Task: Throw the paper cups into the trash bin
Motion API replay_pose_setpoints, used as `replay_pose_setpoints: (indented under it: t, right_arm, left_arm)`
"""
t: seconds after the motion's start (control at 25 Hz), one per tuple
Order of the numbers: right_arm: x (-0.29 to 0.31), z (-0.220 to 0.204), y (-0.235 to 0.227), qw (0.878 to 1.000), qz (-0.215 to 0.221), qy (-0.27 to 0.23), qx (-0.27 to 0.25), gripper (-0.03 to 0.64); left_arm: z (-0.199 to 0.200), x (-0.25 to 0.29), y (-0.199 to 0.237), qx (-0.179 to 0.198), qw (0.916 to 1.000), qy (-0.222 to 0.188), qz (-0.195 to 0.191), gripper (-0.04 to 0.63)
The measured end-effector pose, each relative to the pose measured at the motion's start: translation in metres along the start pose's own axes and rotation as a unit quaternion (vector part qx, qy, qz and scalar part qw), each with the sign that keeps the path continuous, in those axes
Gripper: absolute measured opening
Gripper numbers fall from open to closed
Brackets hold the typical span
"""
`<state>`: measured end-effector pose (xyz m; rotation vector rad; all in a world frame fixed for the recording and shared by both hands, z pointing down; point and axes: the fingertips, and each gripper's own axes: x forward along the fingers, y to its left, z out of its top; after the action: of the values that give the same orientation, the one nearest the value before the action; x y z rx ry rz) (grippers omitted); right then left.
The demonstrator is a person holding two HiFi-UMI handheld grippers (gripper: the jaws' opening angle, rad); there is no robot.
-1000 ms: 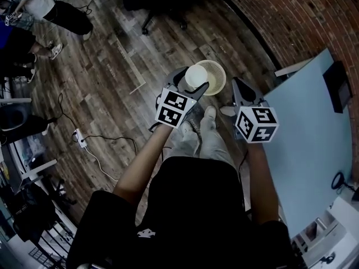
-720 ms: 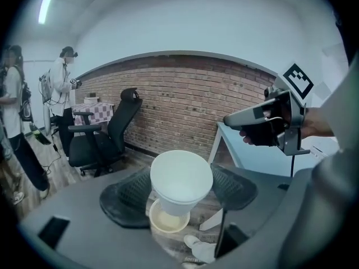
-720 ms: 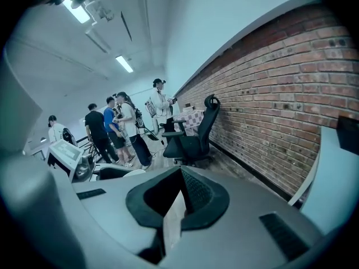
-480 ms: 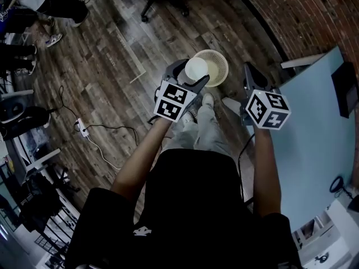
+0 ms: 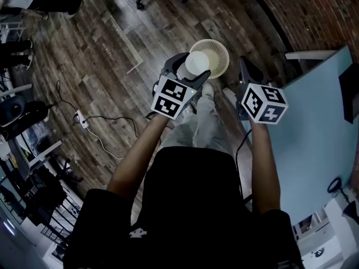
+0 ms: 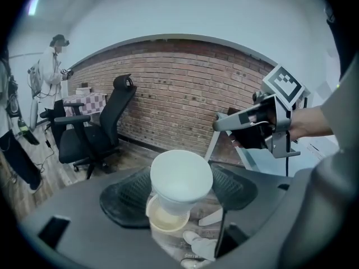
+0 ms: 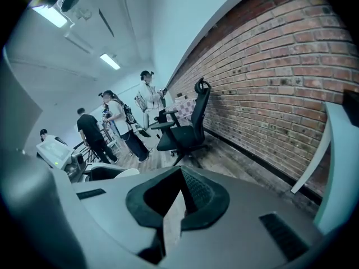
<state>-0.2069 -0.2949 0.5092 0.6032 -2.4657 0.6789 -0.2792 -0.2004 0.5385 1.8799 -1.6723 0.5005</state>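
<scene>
Head view: left gripper [image 5: 188, 76] pinches the paper cup [image 5: 197, 62] mouth-up between wide-set jaws, above the near-left rim of the trash bin [image 5: 224, 49], whose centre lies slightly ahead-right. Right gripper [image 7: 178, 198] is pressed together, empty, farther off.

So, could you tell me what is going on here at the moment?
A person is standing with a gripper in each hand. The left gripper holds a white paper cup between its jaws, above the round trash bin below it, and has not yet let go. The right gripper is empty, jaws together, held off to the side near a pale table.
</scene>
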Motion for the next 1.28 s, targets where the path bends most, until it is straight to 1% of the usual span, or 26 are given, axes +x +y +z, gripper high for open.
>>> replay_pose_setpoints:
  t: [0.32, 0.52, 0.6, 0.76, 0.84, 1.12, 1.28]
  right_arm:
    - [0.033, -0.021, -0.016, 0.999, 0.001, 0.026, 0.025, 0.0]
    - [0.063, -0.037, -0.029, 0.999, 0.001, 0.047, 0.024, 0.0]
    - [0.073, -0.042, -0.039, 0.998, 0.0, 0.057, 0.022, 0.0]
    - [0.09, -0.052, -0.062, 0.997, -0.009, 0.067, 0.034, 0.0]
    - [0.099, -0.058, -0.071, 0.997, -0.012, 0.069, 0.042, 0.0]
    - [0.133, -0.081, -0.089, 0.995, -0.008, 0.083, 0.049, 0.0]
    - [0.152, -0.092, -0.099, 0.994, -0.006, 0.101, 0.046, 0.0]
  left_arm:
    - [-0.019, 0.026, 0.011, -0.015, 0.9997, 0.018, -0.008, 0.345]
    - [-0.04, 0.048, 0.02, -0.024, 0.999, 0.035, -0.017, 0.344]
    - [-0.048, 0.059, 0.022, -0.017, 0.9987, 0.042, -0.024, 0.344]
    - [-0.067, 0.086, 0.022, 0.026, 0.9971, 0.057, -0.042, 0.344]
    - [-0.075, 0.1, 0.023, 0.032, 0.9963, 0.06, -0.053, 0.344]
    - [-0.106, 0.137, 0.028, 0.014, 0.9955, 0.068, -0.064, 0.344]
    - [-0.122, 0.155, 0.029, -0.002, 0.9945, 0.075, -0.074, 0.344]
